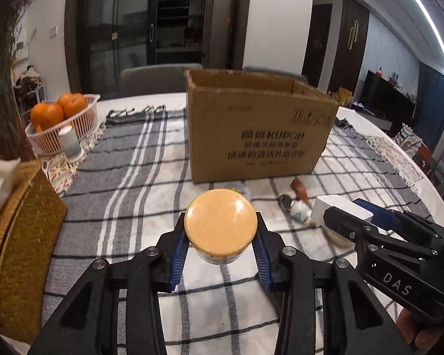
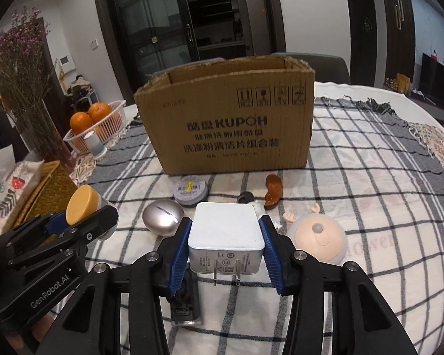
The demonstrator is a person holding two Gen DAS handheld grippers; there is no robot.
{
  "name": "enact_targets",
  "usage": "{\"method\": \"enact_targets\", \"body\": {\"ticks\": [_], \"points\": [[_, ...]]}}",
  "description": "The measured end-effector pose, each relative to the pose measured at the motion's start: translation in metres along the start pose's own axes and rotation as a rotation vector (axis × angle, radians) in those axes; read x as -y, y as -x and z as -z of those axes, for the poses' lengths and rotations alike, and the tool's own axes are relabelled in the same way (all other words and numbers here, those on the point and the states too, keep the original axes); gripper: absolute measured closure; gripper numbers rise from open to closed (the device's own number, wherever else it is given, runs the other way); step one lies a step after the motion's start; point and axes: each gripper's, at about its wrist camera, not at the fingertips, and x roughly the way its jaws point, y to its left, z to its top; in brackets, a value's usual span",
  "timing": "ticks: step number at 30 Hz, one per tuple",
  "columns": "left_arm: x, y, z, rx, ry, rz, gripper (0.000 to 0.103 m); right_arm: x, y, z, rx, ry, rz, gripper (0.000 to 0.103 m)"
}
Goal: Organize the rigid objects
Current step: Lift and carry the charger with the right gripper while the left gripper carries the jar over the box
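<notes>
On a plaid-clothed tabletop (image 2: 370, 177), sorting is underway.
Left gripper (image 1: 220, 247) pinches a jar (image 1: 220, 224), right gripper (image 2: 226, 248) a charger (image 2: 226, 233); cardboard box (image 2: 228, 118) awaits, trinkets remain.

One cardboard box (image 2: 231, 118), two oranges (image 2: 90, 117) in one basket (image 2: 115, 124), one jar (image 1: 220, 226), one charger (image 2: 226, 236), one tin (image 2: 190, 190), one metal egg (image 2: 162, 218), two grippers (image 2: 226, 245).

Each black hand-held gripper (image 1: 221, 254) has blue ribbed pads (image 2: 268, 254) and silver screws.

white table (image 2: 370, 88), plaid cloth (image 2: 370, 177), cardboard box (image 2: 231, 124)
</notes>
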Motion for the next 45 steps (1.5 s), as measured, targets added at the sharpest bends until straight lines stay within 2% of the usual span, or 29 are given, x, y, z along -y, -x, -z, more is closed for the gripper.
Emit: {"method": "enact_targets", "body": {"ticks": [14, 24, 34, 45], "points": [[0.009, 0.014, -0.051, 0.089, -0.031, 0.06, 0.063, 0.005, 0.034, -0.04, 0.15, -0.022, 0.01, 0.057], [0.012, 0.013, -0.093, 0.154, -0.078, 0.058, 0.063, 0.007, 0.041, -0.076, 0.236, -0.034, 0.028, 0.057], [0.012, 0.006, -0.126, 0.152, -0.088, 0.074, 0.063, 0.012, 0.038, -0.111, 0.27, -0.04, 0.036, 0.057], [0.012, -0.024, -0.162, 0.082, -0.1, 0.087, 0.063, 0.016, 0.022, -0.147, 0.238, -0.015, 0.044, 0.056]]}}
